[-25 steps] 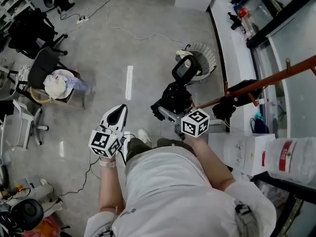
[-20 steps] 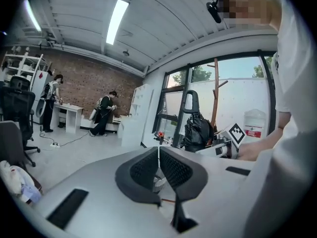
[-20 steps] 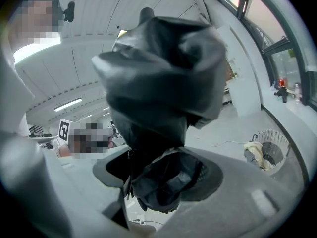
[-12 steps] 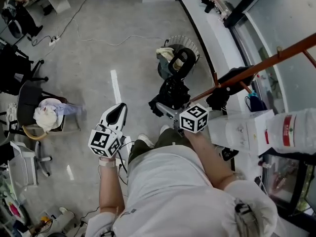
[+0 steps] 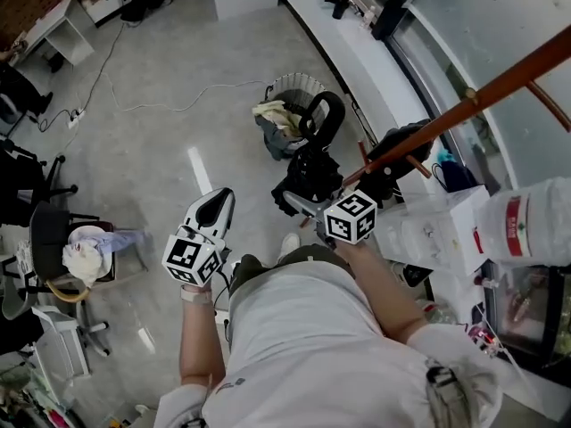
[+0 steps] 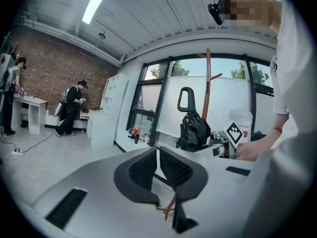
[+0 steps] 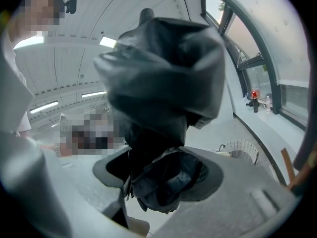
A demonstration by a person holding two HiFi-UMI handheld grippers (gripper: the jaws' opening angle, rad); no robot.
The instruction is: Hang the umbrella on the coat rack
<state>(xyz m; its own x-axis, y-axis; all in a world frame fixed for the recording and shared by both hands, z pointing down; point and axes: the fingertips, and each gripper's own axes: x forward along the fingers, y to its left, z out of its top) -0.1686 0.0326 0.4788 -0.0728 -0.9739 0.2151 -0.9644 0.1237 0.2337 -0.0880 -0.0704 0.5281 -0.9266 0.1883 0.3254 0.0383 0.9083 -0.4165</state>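
A black folded umbrella [image 5: 310,173] with a loop handle [image 5: 325,114] stands upright in my right gripper [image 5: 312,205], which is shut on its bunched fabric [image 7: 158,68]. In the right gripper view the cloth fills the space between the jaws of that gripper [image 7: 163,178]. The brown coat rack pole [image 5: 486,92] slants just right of the umbrella, with a black item [image 5: 401,145] hanging on a peg. My left gripper [image 5: 211,210] is held out to the left, apart from the umbrella, and its jaws [image 6: 157,150] are shut on nothing. From the left gripper view the umbrella [image 6: 193,129] stands beside the rack [image 6: 207,81].
A wire waste basket [image 5: 287,92] with cloth in it stands behind the umbrella. White cartons [image 5: 437,226] and a white container [image 5: 526,230] sit at the right, below the window ledge [image 5: 357,47]. Chairs [image 5: 53,230] and floor cables [image 5: 152,105] lie left. Two people [image 6: 74,108] stand far off.
The person has turned, so the floor, basket and rack have swung round in the head view. Both grippers keep their places before the body, the umbrella still gripped.
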